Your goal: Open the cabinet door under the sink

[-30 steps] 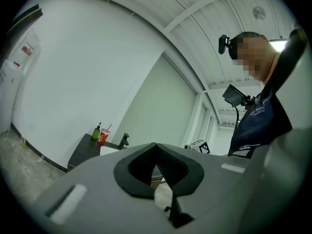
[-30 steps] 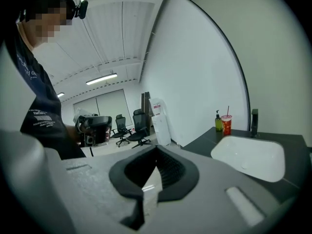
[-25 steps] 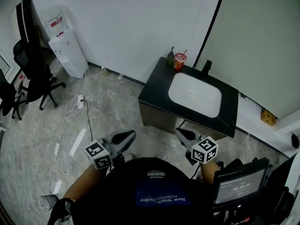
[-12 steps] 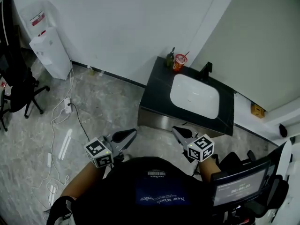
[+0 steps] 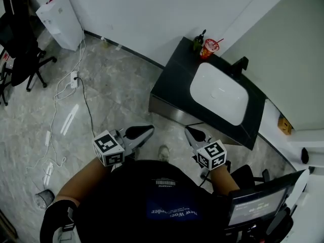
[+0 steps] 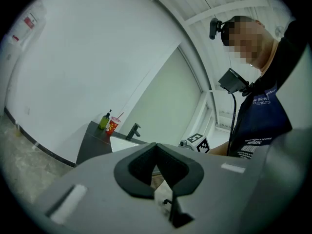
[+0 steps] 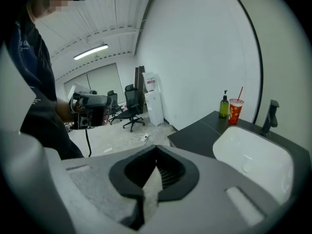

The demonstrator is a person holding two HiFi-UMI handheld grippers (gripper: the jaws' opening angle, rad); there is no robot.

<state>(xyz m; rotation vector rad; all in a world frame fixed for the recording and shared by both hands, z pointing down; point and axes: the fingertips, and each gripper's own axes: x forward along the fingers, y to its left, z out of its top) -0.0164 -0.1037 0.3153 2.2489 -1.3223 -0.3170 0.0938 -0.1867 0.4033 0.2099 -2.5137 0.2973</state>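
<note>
The left gripper (image 5: pixel 144 131) and right gripper (image 5: pixel 191 132) are closed, empty; red cup (image 5: pixel 209 48) lettering unreadable.

Dark shirt (image 5: pixel 121 201) with pale chest print (image 5: pixel 173 214)

Grey black-tipped left gripper (image 5: pixel 139 132): level, jaws apparently together, empty. Grey black-tipped right gripper (image 5: pixel 195 134): tilted downward, jaws closed, empty.

Bare marble floor (image 5: pixel 121 95) is lying open between my left gripper (image 5: pixel 139 132), my right gripper (image 5: pixel 193 133) and the cabinet front (image 5: pixel 169 111). The black countertop (image 5: pixel 174 80) is sitting right above it; a power strip (image 5: pixel 74 78) with cables is lying well off left, near an office chair (image 5: pixel 23 39).
</note>
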